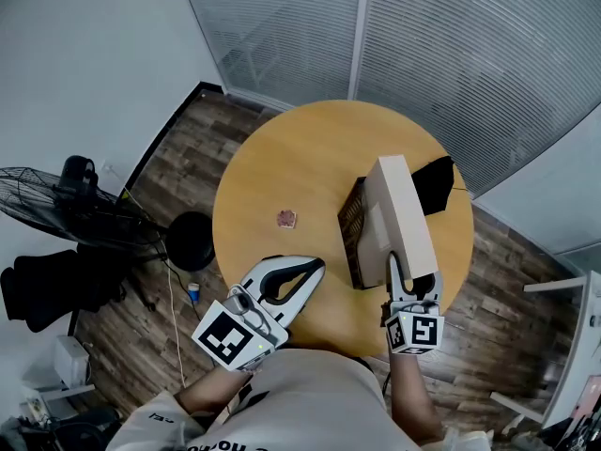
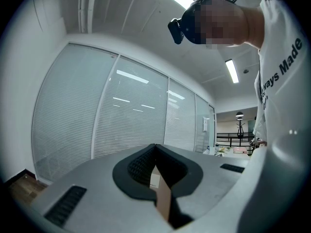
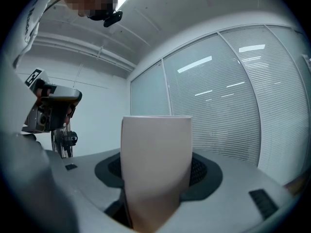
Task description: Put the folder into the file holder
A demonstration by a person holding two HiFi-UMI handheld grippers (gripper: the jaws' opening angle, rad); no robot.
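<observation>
My right gripper (image 1: 413, 285) is shut on the near edge of a beige folder (image 1: 404, 219). The folder stands on edge over a black mesh file holder (image 1: 350, 225) at the right of the round wooden table (image 1: 282, 167). How deep the folder sits in the holder is hidden. In the right gripper view the folder (image 3: 155, 169) fills the space between the pads of that gripper (image 3: 158, 181). My left gripper (image 1: 315, 269) hovers at the table's near edge, tips together. In its own view the left gripper (image 2: 155, 147) is shut, with a thin brown strip (image 2: 163, 198) showing in the gap behind the tips.
A small pinkish object (image 1: 286, 218) lies on the table left of the holder. A black item with a cable (image 1: 434, 184) sits behind the folder. On the floor to the left stand a fan (image 1: 56, 205) and a black round base (image 1: 191, 240). Glass partitions with blinds close off the back.
</observation>
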